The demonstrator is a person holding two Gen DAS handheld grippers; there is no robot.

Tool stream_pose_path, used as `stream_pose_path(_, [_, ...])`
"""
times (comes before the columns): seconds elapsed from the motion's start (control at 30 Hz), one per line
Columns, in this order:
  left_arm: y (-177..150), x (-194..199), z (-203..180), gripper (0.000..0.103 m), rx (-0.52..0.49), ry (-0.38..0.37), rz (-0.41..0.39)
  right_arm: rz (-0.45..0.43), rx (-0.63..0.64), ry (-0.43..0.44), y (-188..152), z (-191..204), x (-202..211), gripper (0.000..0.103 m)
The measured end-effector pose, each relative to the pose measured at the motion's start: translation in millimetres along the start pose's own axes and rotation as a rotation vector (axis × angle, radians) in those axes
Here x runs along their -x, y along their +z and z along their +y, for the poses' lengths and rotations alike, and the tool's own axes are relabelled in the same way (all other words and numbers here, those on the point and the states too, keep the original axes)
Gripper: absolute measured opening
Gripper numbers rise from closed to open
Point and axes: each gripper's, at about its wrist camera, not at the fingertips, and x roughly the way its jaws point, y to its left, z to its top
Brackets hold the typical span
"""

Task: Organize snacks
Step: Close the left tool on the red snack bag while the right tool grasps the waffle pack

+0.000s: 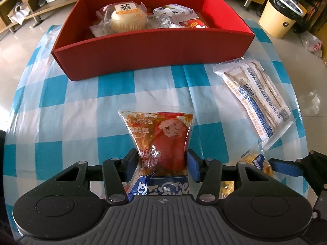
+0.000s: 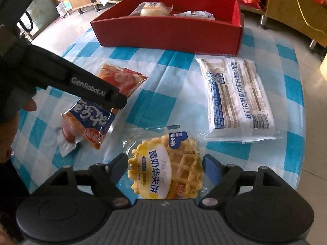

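Snacks lie on the checked tabletop (image 1: 67,110) before the red box (image 1: 155,47): leftward, left gripper (image 1: 162,164) fingers pinch the spicy packet (image 1: 161,134); rightward, right gripper (image 2: 164,169) fingers stand open, straddling the waffle (image 2: 165,175), untouched.

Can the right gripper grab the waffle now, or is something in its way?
Probably yes. The right gripper has its jaws open on either side of the waffle packet, which lies flat on the checked tablecloth with nothing on top of it.
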Motion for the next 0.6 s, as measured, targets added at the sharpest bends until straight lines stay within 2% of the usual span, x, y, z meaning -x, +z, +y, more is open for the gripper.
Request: stream_pose_path(0.6, [-2,-6,-4,0.062,-0.022,0.009,0.012,0.0,0.067,-0.014,-1,12,-6,0.079])
